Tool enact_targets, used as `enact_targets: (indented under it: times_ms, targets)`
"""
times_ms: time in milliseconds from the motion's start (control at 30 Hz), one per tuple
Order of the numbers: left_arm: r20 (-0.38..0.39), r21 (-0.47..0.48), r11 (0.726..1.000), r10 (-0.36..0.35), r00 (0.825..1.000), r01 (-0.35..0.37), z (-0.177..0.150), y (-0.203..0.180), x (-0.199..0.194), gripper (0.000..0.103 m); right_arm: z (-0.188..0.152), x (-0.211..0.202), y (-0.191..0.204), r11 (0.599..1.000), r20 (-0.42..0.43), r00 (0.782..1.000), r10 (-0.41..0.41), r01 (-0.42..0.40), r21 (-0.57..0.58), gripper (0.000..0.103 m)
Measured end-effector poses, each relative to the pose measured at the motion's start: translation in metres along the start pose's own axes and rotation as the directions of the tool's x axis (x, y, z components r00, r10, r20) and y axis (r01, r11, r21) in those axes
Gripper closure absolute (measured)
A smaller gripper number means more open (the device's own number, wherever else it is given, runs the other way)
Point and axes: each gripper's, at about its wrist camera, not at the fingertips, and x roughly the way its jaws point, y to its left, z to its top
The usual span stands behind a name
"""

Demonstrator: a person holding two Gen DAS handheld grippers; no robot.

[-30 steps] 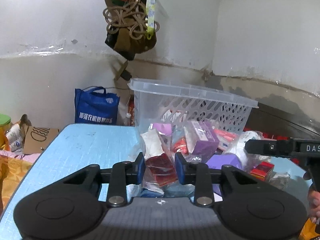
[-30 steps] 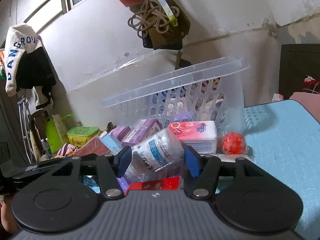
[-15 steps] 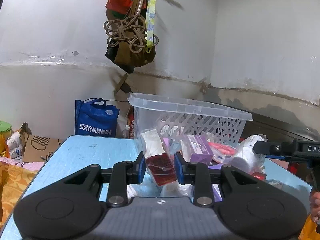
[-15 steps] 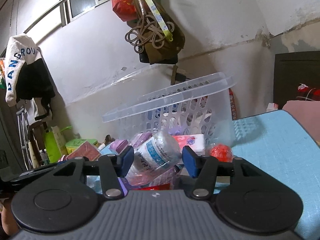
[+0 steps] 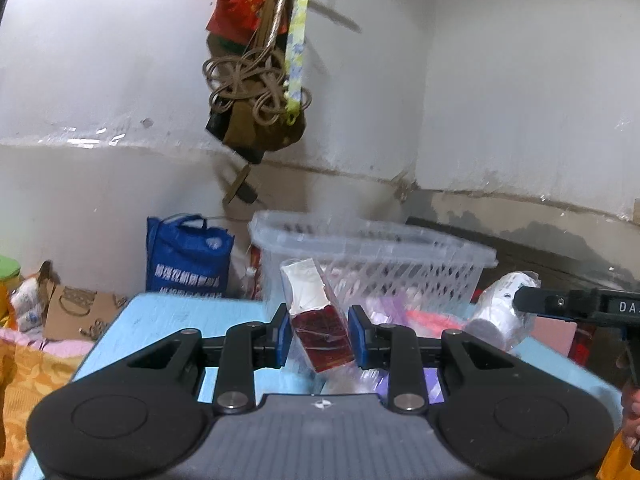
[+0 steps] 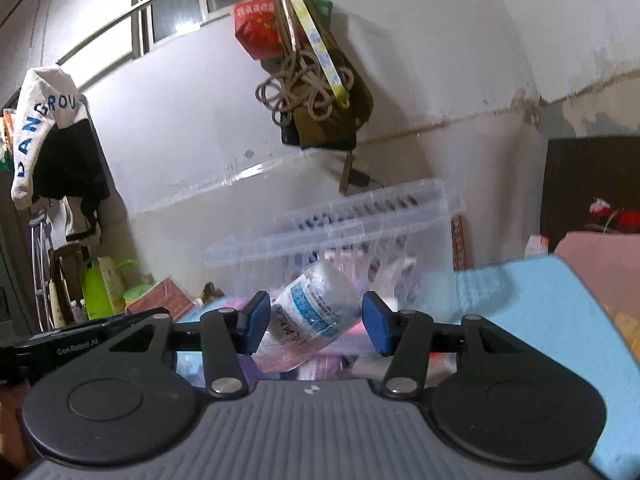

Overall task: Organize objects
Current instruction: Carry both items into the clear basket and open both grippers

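- The left claw (image 5: 320,338) is clamped on a wrapped red-and-white packet (image 5: 318,320), lifted clear of the blue worktop (image 5: 160,320), in front of the clear basket (image 5: 372,256).
- The right claw (image 6: 316,322) is closing around a crinkly wrapped roll (image 6: 316,308); I can't tell whether its pads are biting.
- The slick wrap could let the tilted roll slide out short of the basket.

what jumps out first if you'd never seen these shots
The left tongs clamp a red-and-white packet in clear wrap, dead centre in front of the clear plastic basket on the blue table. The right tongs are closing on a wrapped white roll with blue print. Above, a bundle of rope and bags hangs on the white wall.
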Motion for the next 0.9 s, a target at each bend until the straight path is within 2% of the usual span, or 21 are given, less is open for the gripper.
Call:
enact_targets:
  times_ms: [133,233,367,500,533,600,633,667,733,767,833,900]
  targets:
    - [0.05,0.016,0.999,-0.04,0.998,0.04,0.032,-0.004,0.003,0.069,0.032,-0.004,0.007,0.999,0.072,0.997,-0.009,0.012,-0.044,0.049]
    - [0.072,0.033,0.998,-0.061,0.996,0.059,0.069,-0.009,0.023,0.069,0.062,0.01,0.011,0.996,0.1,0.995,-0.017,0.025,-0.081,0.049]
    - [0.013,0.04,0.998,-0.056,0.998,0.055,0.11,-0.016,0.074,0.069,0.097,0.05,0.009,0.989,0.084,0.994,-0.066,0.076,-0.129,0.049]
    - [-0.054,0.036,0.998,-0.05,0.997,0.052,0.117,-0.02,0.114,0.069,0.105,0.086,0.004,0.981,0.037,0.994,-0.105,0.11,-0.161,0.049]
    - [-0.054,0.051,0.998,-0.032,0.998,0.035,0.116,-0.023,0.12,0.065,0.103,0.093,0.002,0.977,0.023,0.993,-0.117,0.119,-0.174,0.048]
    - [-0.092,0.076,0.997,0.012,0.996,-0.005,0.111,-0.028,0.138,0.044,0.1,0.104,-0.001,0.976,0.01,0.993,-0.117,0.117,-0.185,0.047]
    - [-0.121,0.082,0.996,0.027,0.992,-0.017,0.108,-0.028,0.148,0.035,0.098,0.109,-0.002,0.975,0.002,0.992,-0.127,0.125,-0.185,0.041]
    - [-0.143,0.087,0.996,0.034,0.989,-0.022,0.105,-0.028,0.153,0.035,0.096,0.112,-0.004,0.975,-0.009,0.99,-0.138,0.134,-0.18,0.035]
    - [-0.161,0.107,0.994,0.05,0.986,-0.033,0.097,-0.028,0.15,0.035,0.09,0.102,-0.006,0.975,0.001,0.99,-0.144,0.143,-0.169,0.017]
    - [-0.148,0.11,0.993,0.055,0.988,-0.039,0.094,-0.027,0.138,0.035,0.086,0.091,-0.006,0.974,0.021,0.989,-0.147,0.148,-0.173,0.011]
    - [-0.065,0.097,0.995,0.038,0.997,-0.031,0.086,-0.025,0.098,0.034,0.073,0.063,-0.003,0.971,0.056,0.988,-0.147,0.155,-0.182,0.007]
    - [-0.032,0.072,0.997,0.026,0.999,-0.024,0.074,-0.02,0.059,0.03,0.049,0.028,0.0,0.974,0.085,0.987,-0.136,0.149,-0.171,0.002]
